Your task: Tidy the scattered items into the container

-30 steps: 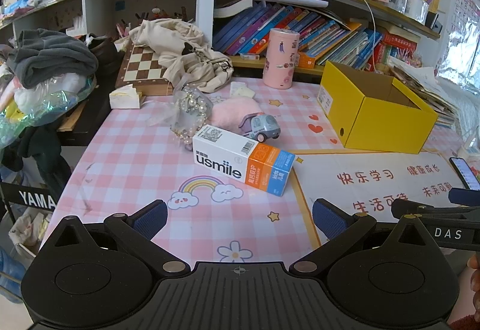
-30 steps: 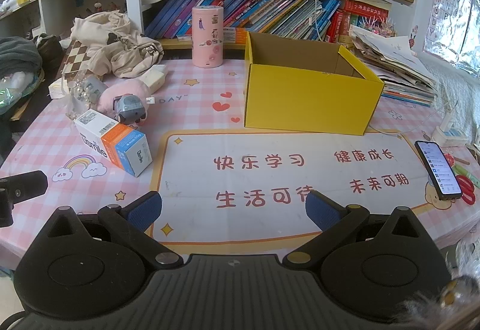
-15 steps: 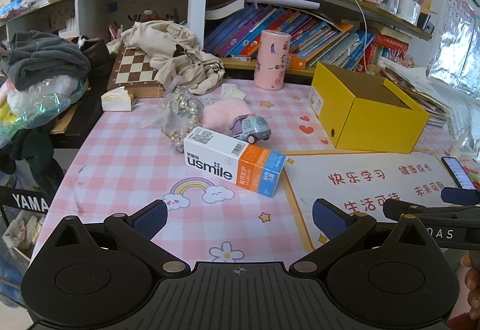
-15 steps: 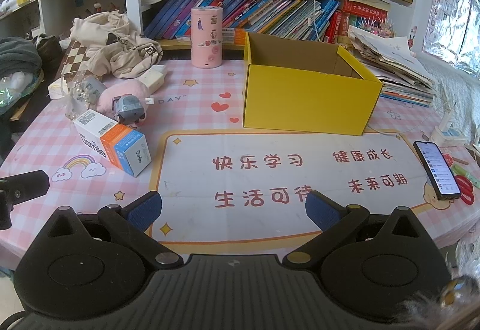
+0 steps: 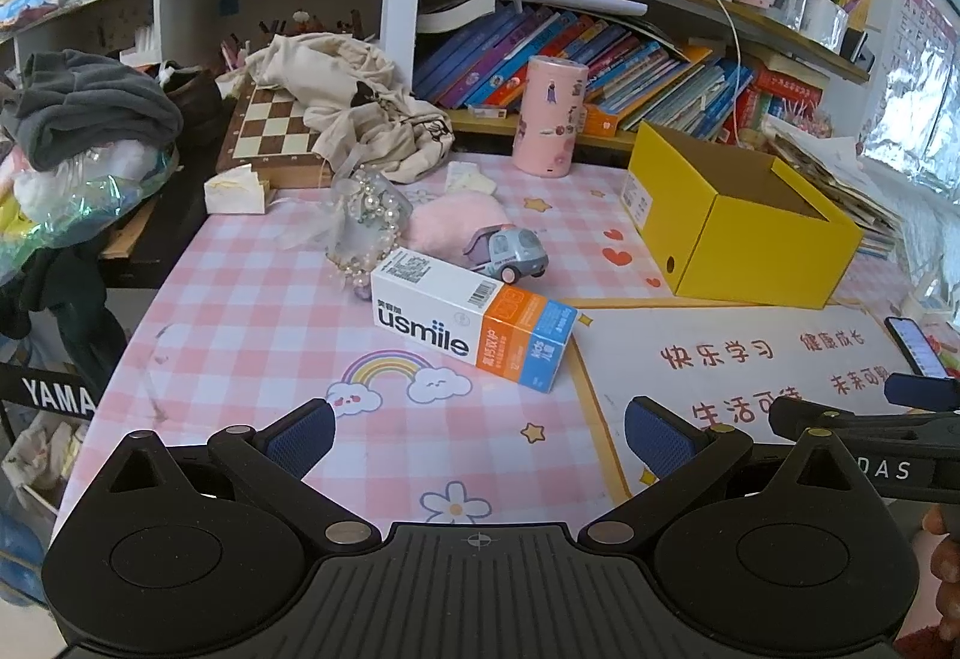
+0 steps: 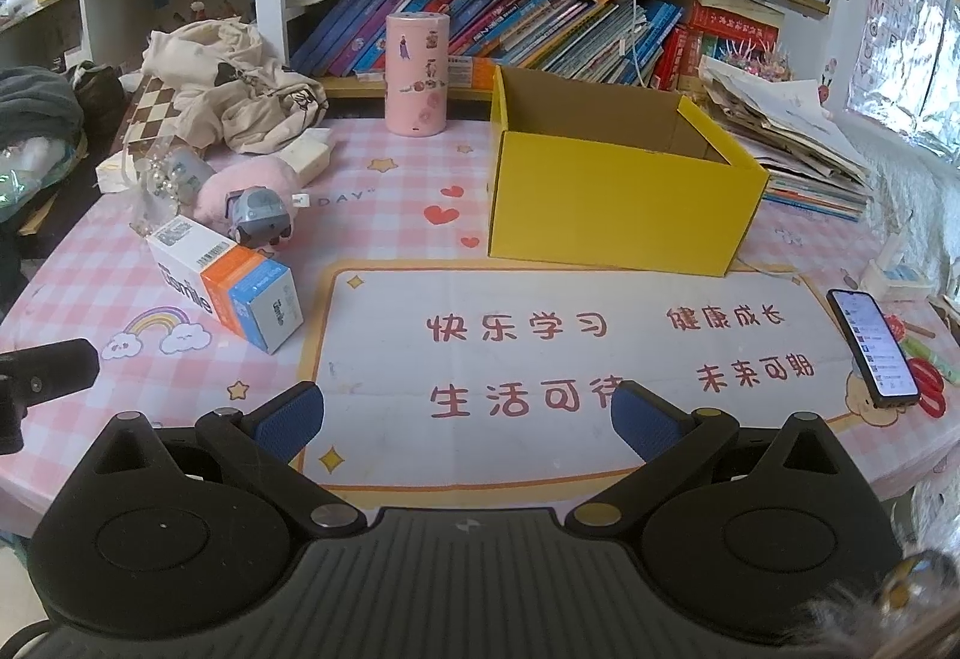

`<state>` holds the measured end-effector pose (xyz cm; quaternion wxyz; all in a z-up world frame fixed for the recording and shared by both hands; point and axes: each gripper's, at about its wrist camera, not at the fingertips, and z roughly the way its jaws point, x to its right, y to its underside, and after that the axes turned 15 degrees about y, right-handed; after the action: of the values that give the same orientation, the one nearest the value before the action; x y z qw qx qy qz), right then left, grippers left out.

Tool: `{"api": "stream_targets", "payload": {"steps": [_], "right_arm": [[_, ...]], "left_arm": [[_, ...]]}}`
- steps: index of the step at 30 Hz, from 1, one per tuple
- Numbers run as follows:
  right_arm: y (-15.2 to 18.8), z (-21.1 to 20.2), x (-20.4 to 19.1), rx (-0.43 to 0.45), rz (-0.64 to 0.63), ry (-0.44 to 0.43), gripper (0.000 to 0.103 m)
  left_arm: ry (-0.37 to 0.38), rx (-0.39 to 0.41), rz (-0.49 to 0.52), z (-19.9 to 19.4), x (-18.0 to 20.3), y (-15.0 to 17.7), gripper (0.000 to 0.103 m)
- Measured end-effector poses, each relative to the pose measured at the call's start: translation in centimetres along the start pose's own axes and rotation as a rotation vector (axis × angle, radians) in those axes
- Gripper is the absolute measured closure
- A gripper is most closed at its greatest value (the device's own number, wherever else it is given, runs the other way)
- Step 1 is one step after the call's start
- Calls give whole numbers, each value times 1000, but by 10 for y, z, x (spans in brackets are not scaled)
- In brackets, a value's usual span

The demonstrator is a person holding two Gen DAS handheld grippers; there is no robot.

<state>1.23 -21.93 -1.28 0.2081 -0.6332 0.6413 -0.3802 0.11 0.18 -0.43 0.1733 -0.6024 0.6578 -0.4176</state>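
An empty yellow cardboard box (image 5: 741,221) (image 6: 618,197) stands open-topped on the pink checked table. Left of it lie a white and orange usmile carton (image 5: 471,323) (image 6: 225,287), a small grey toy car (image 5: 510,251) (image 6: 258,212), a pink fluffy item (image 5: 453,221) (image 6: 240,179) and a pearl bundle in clear wrap (image 5: 363,221) (image 6: 162,179). My left gripper (image 5: 480,434) is open, low over the table's near edge, short of the carton. My right gripper (image 6: 465,416) is open over the white mat, empty, and shows in the left wrist view (image 5: 864,413).
A pink cylinder (image 6: 417,74) stands at the back by the bookshelf. A chessboard (image 5: 279,128) under beige cloth, tissue packs and a clothes pile (image 5: 90,110) crowd the back left. A phone (image 6: 873,347) lies on the mat's right edge beside stacked papers (image 6: 786,131).
The left gripper's view has shifted slightly, so the carton and box sit a little lower and nearer. The right gripper has hardly moved. Both stay open.
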Motion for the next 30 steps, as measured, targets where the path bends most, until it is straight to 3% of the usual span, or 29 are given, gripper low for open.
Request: {"api": "stream_targets", "payload": {"steps": [20,30], "right_arm": [[-5,-2,-10,23,-24,-49,0],[-7,5,-8,5,-25,-30,0]], "left_arm": [[24,17,-17,-2,-6,-1,0],[24,30,-51,2,-11,-4,0]]}}
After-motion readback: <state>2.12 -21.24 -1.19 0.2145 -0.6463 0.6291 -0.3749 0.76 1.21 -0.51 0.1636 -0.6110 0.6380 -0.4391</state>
